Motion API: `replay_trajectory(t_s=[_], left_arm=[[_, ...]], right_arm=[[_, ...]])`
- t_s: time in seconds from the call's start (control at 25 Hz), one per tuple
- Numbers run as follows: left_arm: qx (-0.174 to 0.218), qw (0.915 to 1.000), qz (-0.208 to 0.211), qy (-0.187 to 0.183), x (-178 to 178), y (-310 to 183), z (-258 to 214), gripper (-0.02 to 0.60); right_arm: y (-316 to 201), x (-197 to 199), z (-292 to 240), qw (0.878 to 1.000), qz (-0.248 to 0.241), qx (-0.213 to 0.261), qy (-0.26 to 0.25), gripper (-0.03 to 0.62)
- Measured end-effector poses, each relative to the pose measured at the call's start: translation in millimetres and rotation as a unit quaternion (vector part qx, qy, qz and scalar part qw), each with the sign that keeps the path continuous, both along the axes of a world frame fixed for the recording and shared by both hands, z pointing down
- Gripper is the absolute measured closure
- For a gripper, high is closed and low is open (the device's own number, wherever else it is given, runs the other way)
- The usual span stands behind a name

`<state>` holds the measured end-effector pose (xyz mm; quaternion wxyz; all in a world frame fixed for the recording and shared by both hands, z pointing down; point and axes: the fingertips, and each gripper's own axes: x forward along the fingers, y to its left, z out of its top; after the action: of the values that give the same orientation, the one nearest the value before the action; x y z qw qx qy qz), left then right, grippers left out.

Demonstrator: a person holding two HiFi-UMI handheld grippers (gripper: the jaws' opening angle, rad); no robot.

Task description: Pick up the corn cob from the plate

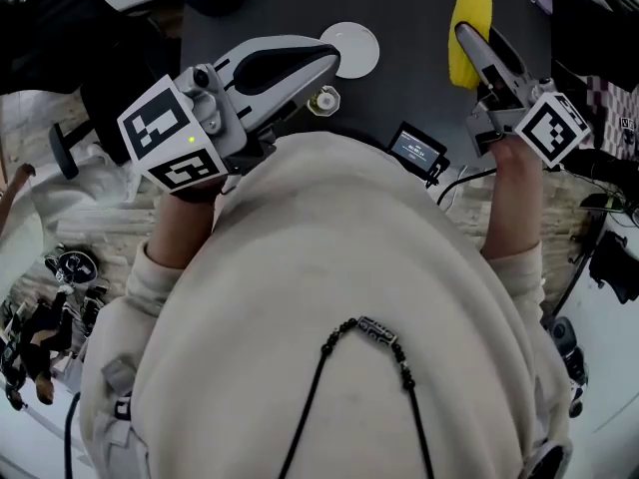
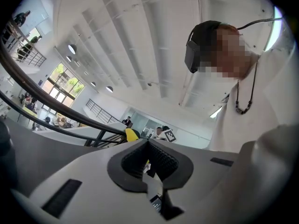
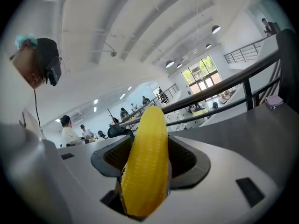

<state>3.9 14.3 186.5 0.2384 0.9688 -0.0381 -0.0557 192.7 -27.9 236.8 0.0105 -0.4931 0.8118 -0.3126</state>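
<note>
Cob (image 3: 145, 171) clamped lengthwise in right tongs (image 3: 149, 139), tip jutting past the pads, clear of plate (image 1: 351, 50) just beyond the tips of left tongs (image 2: 149, 146), together and empty; judgement: hold squeeze even, carry level, kernels may slip.

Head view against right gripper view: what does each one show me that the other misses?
Only the head view: the white plate, bare on the dark table, the left gripper and a small screen device.
Only the right gripper view: both pads pressed on the sides of the corn cob, with a hall ceiling and a railing behind.
Both: the yellow corn cob held in the right gripper, clear of the plate.
</note>
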Motion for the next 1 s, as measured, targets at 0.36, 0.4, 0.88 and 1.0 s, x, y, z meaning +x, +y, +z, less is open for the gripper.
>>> replay_trajectory(t_s=[0.36, 0.4, 0.88, 1.0], left_arm=[[0.011, 0.9988, 0.048, -0.001, 25, 2, -2, 0.58], [0.012, 0.9986, 0.052, -0.004, 28, 0, -1, 0.58], [0.014, 0.9981, 0.06, -0.007, 26, 6, 1, 0.58], [0.014, 0.9982, 0.058, -0.005, 19, 4, 0, 0.58]], right_arm=[[40, -14, -74, 0.994, 0.008, 0.106, -0.035, 0.335], [42, -16, -81, 0.992, 0.006, 0.118, -0.035, 0.335], [54, -29, -103, 0.987, 0.0, 0.154, -0.046, 0.336], [51, -38, -104, 0.987, -0.005, 0.155, -0.043, 0.336]])
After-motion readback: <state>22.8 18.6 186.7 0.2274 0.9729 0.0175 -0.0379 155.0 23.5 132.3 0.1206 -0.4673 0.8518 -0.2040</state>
